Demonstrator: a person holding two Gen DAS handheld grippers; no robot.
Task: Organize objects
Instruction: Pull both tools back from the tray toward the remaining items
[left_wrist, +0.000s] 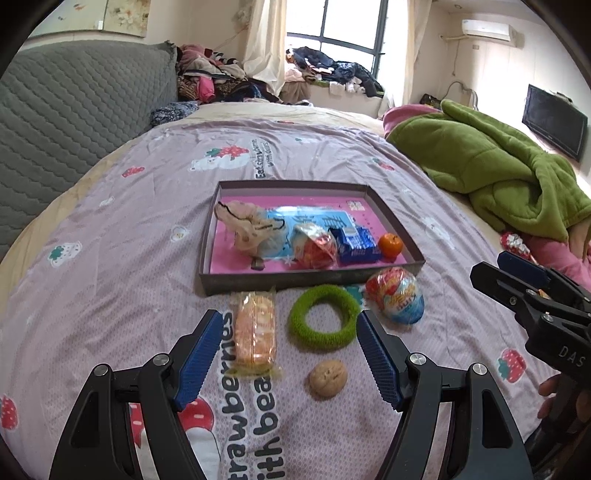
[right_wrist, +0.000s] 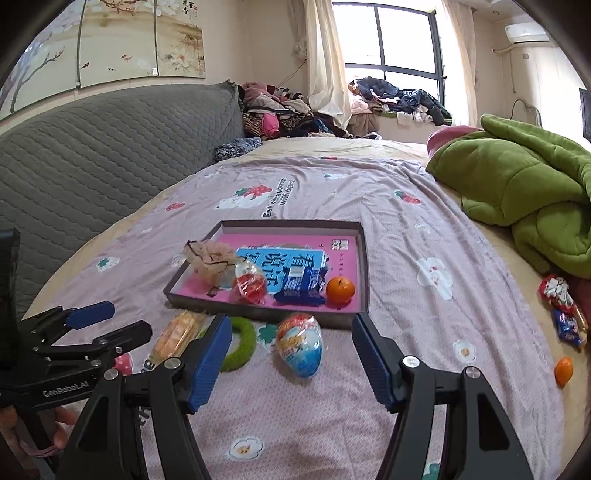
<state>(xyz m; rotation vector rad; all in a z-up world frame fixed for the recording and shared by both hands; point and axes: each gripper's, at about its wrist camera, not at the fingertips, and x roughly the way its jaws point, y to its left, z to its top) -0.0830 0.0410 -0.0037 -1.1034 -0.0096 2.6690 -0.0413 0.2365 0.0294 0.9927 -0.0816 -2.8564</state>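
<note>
A shallow box tray (left_wrist: 306, 280) (right_wrist: 365, 266) with a pink floor lies on the bed. It holds a beige scrunchie (left_wrist: 245, 221), a foil egg (left_wrist: 316, 245), a blue snack pack (left_wrist: 356, 243) and an orange (left_wrist: 390, 244). In front of it lie an orange wafer pack (left_wrist: 255, 328), a green ring (left_wrist: 323, 317), a big foil egg (left_wrist: 400, 300) (right_wrist: 300, 345) and a walnut (left_wrist: 328, 378). My left gripper (left_wrist: 286, 332) is open over the ring and wafer pack. My right gripper (right_wrist: 291, 343) is open around the big egg, not touching it.
A green blanket (right_wrist: 524, 192) is heaped at the right. Loose snack packs (right_wrist: 563, 310) and a second orange (right_wrist: 564, 370) lie near it. A grey headboard (left_wrist: 74, 122) stands at the left. Clothes are piled at the back.
</note>
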